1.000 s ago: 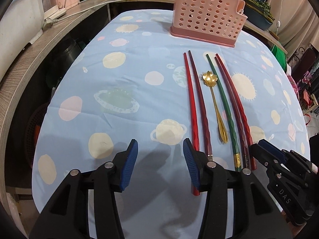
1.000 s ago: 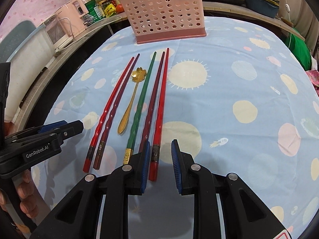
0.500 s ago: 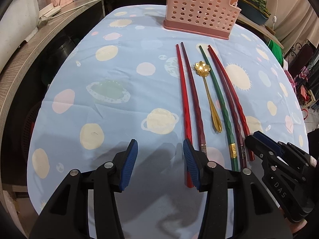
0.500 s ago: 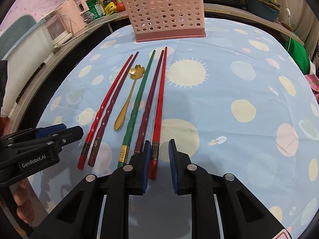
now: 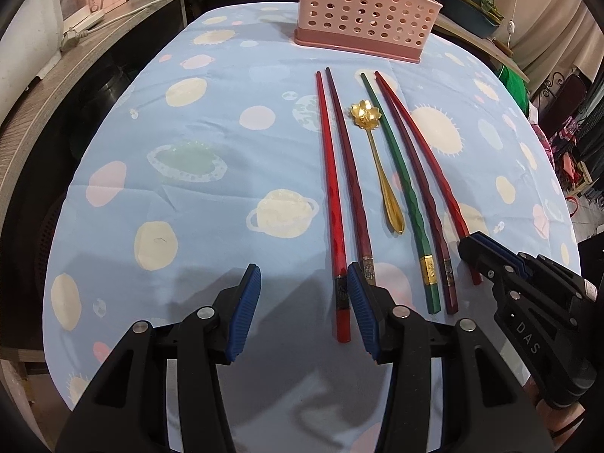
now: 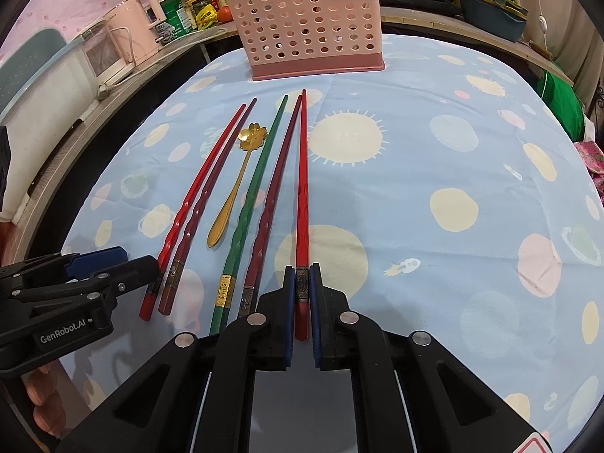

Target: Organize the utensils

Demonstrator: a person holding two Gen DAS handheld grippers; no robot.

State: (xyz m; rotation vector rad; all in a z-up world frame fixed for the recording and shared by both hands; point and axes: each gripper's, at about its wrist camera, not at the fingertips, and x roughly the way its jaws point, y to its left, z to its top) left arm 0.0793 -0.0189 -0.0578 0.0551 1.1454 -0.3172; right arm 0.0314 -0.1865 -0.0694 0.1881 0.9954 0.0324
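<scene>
Several chopsticks and a gold flower spoon (image 5: 377, 158) (image 6: 234, 188) lie side by side on the blue patterned tablecloth (image 5: 188, 173). My right gripper (image 6: 302, 275) is shut on the handle end of the rightmost red chopstick (image 6: 302, 188); it shows from the side in the left wrist view (image 5: 472, 249). My left gripper (image 5: 304, 283) is open, with the left pair's red chopstick (image 5: 332, 188) just inside its right finger. A green chopstick (image 6: 256, 185) and a dark red one (image 6: 275, 188) lie between. A pink perforated utensil basket (image 5: 362, 11) (image 6: 309, 30) stands at the far end.
A wooden counter (image 5: 75, 60) with a pink appliance (image 6: 128, 41), bottles and a power strip runs along the left. A pot and planter (image 6: 490, 15) stand behind the basket. The table edge is near, under both grippers.
My right gripper has closed from a narrow gap onto the rightmost red chopstick's handle. Both grippers have edged forward along the table; the left stays open.
</scene>
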